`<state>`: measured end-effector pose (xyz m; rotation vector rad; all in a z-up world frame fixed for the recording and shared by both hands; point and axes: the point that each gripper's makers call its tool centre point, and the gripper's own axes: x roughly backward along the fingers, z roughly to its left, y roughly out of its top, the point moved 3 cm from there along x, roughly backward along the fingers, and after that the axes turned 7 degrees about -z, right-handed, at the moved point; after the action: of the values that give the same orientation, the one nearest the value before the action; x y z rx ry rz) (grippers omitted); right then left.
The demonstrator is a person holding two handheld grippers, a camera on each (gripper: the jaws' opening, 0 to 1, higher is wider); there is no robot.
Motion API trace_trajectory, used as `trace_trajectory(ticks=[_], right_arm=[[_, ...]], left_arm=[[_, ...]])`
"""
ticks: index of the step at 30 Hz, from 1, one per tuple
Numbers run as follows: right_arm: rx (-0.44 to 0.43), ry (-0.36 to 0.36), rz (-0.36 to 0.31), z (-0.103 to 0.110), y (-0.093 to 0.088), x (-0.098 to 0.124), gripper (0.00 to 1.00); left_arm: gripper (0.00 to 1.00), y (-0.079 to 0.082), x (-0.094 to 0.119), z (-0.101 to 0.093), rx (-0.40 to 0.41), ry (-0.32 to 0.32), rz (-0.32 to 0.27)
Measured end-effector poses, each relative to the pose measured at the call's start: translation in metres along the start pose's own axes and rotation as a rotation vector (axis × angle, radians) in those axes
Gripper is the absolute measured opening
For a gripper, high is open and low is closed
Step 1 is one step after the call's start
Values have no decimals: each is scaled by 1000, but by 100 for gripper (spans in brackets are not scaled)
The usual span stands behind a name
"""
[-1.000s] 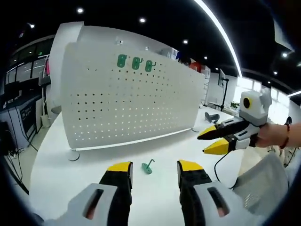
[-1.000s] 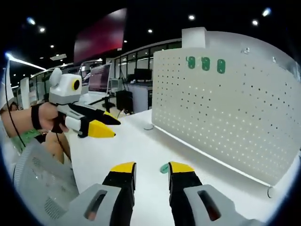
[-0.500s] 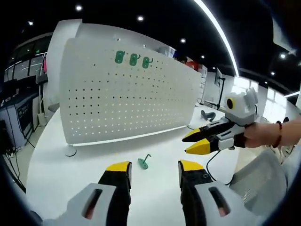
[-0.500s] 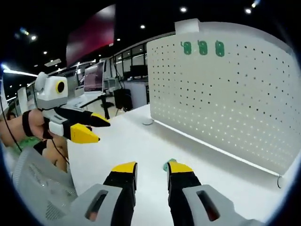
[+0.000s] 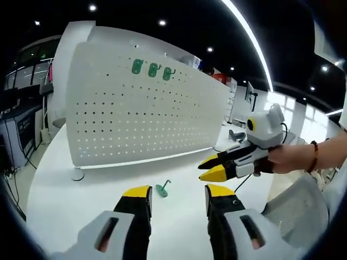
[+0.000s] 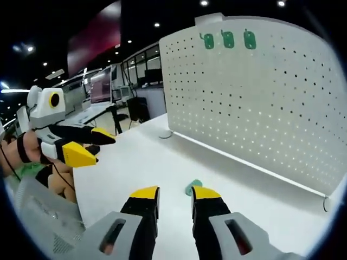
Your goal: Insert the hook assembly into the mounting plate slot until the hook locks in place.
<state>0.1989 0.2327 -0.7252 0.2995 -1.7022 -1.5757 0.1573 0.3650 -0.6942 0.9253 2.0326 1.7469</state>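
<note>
One loose green hook (image 5: 161, 188) lies flat on the white desk (image 5: 65, 195), in front of the pegboard (image 5: 146, 108), well short of the desk's near edge. Three green hooks (image 5: 152, 69) already hang near the board's top. Left gripper (image 5: 177, 193) and right gripper (image 6: 173, 194) both gape, empty. Risks: a skidding, small hook; a misaligned peg jamming. Ample bare desk around.

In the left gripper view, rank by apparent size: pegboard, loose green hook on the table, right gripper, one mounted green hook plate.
1. pegboard
2. right gripper, though nearness inflates it
3. and 4. loose green hook and mounted hook plate: alike, too close to rank.
</note>
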Motion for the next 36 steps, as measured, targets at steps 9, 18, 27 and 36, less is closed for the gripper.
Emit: trace_trajectory(ticks=[9, 18, 27, 36], right_arm=[[-9, -4, 38, -7, -6, -16, 21], [-35, -14, 85, -12, -16, -30, 18], [-59, -29, 130, -22, -23, -42, 16], [-60, -31, 163, -28, -28, -59, 15]], left_arm=[[38, -4, 3, 6, 9, 10, -12], [39, -5, 1, 8, 14, 17, -2], [38, -12, -1, 9, 46, 14, 5], [38, -14, -2, 13, 34, 22, 2]])
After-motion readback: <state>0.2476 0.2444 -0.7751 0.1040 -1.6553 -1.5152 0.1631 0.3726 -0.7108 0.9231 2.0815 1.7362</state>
